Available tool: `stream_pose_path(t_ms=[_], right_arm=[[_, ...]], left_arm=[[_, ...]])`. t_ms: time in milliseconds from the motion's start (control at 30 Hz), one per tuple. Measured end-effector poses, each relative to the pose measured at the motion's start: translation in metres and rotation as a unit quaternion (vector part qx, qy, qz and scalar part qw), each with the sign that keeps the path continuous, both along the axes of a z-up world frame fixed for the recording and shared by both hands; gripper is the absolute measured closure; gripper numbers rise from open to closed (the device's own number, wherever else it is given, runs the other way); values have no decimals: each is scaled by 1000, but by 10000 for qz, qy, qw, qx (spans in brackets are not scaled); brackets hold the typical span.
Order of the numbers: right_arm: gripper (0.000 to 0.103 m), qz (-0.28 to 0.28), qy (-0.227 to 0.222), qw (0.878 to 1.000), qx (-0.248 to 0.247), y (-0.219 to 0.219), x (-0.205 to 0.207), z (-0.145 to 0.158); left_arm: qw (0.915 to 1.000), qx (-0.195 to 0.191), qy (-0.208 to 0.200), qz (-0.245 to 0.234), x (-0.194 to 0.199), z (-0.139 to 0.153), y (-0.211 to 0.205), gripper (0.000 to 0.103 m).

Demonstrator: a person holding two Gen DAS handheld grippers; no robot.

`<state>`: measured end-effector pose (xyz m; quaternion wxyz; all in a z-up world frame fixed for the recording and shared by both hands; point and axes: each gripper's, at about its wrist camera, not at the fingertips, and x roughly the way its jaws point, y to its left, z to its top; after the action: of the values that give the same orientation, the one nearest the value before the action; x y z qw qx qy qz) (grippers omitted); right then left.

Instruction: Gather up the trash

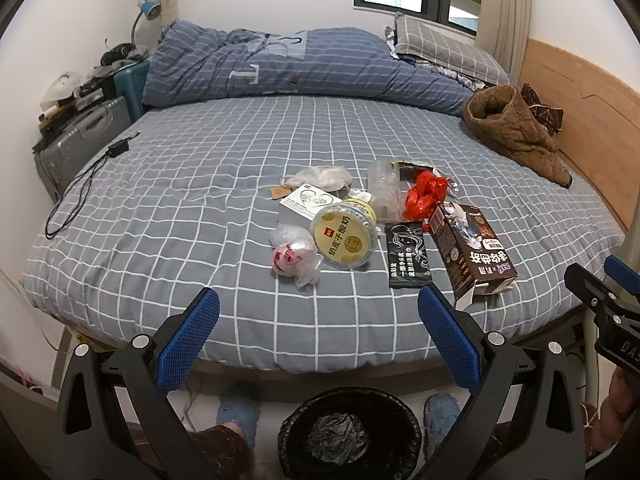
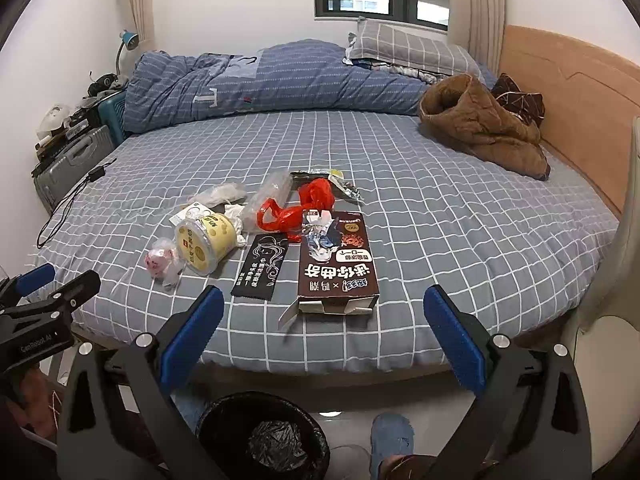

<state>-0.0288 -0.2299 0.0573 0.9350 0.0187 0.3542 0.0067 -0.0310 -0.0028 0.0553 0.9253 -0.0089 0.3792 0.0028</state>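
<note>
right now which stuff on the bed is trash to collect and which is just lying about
For the job: brown carton, black sachet, yellow tub, red bag, small knotted bag, lined bin.

Lying about: brown coat, blue quilt, black cable, pillow.

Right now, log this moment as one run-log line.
left gripper: open, empty | right gripper: open, empty | trash pile: on bed, untouched | bin: on floor below, lined
</note>
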Motion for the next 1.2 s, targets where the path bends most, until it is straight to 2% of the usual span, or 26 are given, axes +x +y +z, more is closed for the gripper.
stream_pose_path(t_ms=[633, 1200], right_arm=[[7, -7, 83, 10000, -18, 2, -11, 9], [7, -30, -25, 10000, -54, 3, -20, 21]], left_arm=[[10000, -23, 10, -73, -9, 15, 1, 6], [9999, -28, 3, -103, -17, 20, -1, 6]])
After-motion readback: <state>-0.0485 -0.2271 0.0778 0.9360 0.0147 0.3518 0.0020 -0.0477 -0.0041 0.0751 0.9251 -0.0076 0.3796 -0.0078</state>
